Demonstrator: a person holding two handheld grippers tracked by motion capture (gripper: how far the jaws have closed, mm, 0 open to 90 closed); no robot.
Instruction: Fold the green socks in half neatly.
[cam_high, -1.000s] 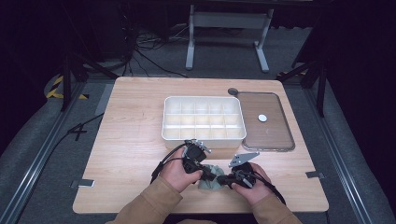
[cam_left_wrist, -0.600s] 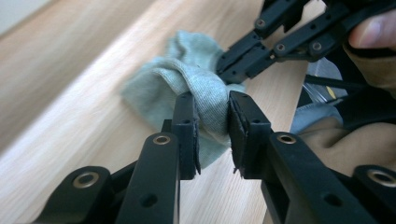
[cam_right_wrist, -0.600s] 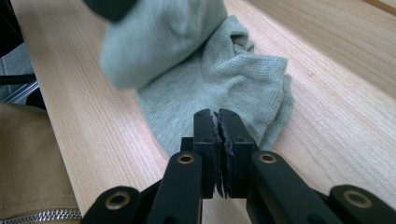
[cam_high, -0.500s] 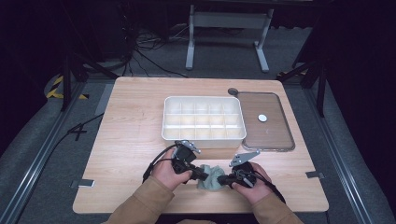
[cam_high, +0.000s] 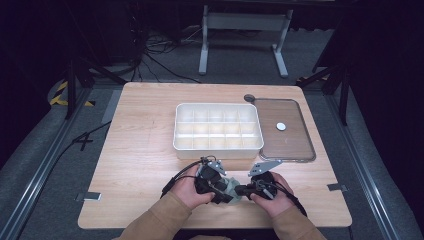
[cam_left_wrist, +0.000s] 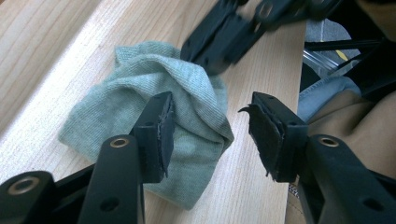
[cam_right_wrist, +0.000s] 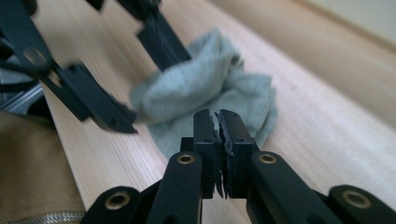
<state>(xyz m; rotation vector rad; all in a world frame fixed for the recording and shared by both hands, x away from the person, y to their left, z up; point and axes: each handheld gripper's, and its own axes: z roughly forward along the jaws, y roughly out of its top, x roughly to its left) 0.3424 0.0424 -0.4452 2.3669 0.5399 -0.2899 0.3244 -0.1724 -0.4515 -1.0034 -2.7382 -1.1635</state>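
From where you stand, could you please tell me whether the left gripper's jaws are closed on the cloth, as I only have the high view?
Observer: No. The left gripper is open. Its jaws have just been opening, and the green-grey cloth lies partly in the gap without the pads pressing on it.
Operator: And the right gripper?
Observer: The right gripper is shut, pads together, with its tips at the cloth's edge. I cannot tell whether any fabric is pinched.
Operator: Is the cloth lying flat?
Observer: No, it sits crumpled in folds on the wooden table.
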